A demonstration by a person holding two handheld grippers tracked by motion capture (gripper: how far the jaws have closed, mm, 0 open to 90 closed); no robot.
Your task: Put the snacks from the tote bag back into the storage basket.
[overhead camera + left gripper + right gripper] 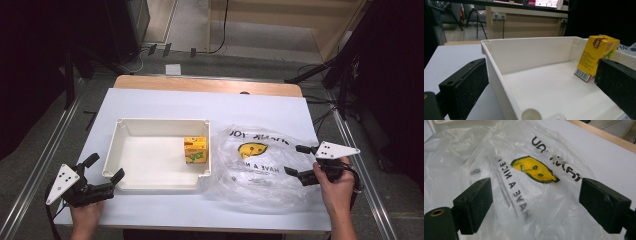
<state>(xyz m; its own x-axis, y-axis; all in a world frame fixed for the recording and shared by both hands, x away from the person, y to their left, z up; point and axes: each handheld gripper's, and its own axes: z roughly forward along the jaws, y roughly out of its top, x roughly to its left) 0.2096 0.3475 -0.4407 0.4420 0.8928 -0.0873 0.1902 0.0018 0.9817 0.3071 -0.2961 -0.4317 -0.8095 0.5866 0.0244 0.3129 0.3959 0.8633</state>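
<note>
Seemingly nearer, left gripper (106,176), fingers apart at the white tray's (115,150) near-left corner, has upright juice carton (195,150) diagonally across; right gripper (298,161) gapes at plastic bag (255,167).

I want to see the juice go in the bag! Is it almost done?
Not yet. Nothing looks done: the yellow juice box stands in the white tray, outside the plastic bag. Both grippers, left and right, are open, holding nothing. Any packing remains.
</note>
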